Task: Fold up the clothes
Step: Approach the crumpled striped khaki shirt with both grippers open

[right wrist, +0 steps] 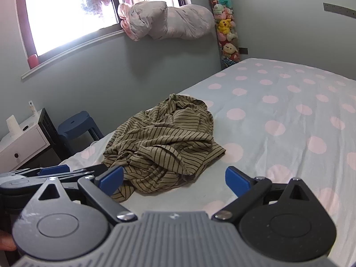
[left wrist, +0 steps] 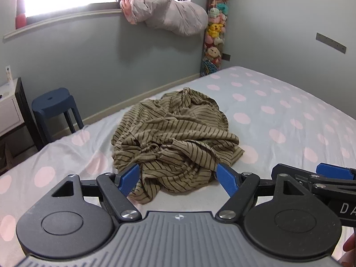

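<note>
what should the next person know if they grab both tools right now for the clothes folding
Left tool: open, holding nothing, its blue tips either side of the near edge of the striped shirt.
Right tool: open, empty, beside the left one, aimed at the same near edge.
Shirt: crumpled in a heap on the polka-dot bed, near its left side.
Done: nothing folded yet.
Left: pick up the shirt, spread it flat, then fold it.

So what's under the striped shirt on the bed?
The striped shirt lies crumpled on the dotted bedsheet, which shows all around it. Whatever sits directly beneath the heap is covered.
</note>
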Tool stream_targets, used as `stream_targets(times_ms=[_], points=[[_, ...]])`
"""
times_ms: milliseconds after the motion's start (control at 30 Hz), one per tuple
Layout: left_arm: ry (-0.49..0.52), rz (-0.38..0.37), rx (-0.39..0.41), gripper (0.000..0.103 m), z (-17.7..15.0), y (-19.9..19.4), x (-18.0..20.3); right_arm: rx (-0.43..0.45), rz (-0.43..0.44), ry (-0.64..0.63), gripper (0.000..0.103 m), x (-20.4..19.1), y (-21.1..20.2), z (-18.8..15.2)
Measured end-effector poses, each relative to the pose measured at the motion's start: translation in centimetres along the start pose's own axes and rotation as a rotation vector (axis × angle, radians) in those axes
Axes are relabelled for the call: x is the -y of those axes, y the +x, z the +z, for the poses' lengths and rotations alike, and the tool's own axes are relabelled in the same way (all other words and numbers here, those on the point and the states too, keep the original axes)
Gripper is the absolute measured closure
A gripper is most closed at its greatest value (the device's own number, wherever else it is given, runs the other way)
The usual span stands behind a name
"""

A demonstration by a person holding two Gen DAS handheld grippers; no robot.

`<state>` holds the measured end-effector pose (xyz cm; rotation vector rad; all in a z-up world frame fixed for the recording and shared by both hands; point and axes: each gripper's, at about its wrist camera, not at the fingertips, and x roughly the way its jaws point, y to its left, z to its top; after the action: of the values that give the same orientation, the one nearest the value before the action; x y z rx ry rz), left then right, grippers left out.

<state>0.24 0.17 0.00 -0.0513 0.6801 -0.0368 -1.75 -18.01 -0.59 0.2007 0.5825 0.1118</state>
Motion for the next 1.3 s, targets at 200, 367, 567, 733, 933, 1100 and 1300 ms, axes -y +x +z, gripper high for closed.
stream_targets(times_ms=[200,367,567,733,933,1100,1300], points=[[-0.018,-0.040,-0.014,0.028,0.5,0.7,-0.5,0.009,-0.019,0.000,0.004,0.1,-0.6,0.1],[-0.005,-0.018,0.005,0.028,-0.3,0.3,-0.4,-0.013,-0.016,-0.004,0.004,-0.4,0.1,0.4],[0.009,-0.010,0.004,0.029,-0.4,0.5,-0.1,0.006,0.013,0.000,0.004,0.1,0.2,0.1],[0.045,0.014,0.009,0.029,-0.3,0.3,0.2,0.001,0.028,-0.003,0.004,0.0,0.6,0.1],[0.029,0.016,-0.022,0.030,-0.4,0.7,-0.2,-0.025,0.026,-0.009,0.004,-0.1,1.2,0.1],[0.031,0.023,-0.031,0.030,-0.4,0.9,-0.2,-0.034,0.026,0.000,0.004,-0.1,1.4,0.0],[0.028,0.019,-0.039,0.030,-0.4,0.9,-0.3,-0.035,0.024,0.000,0.004,-0.1,1.6,-0.1]])
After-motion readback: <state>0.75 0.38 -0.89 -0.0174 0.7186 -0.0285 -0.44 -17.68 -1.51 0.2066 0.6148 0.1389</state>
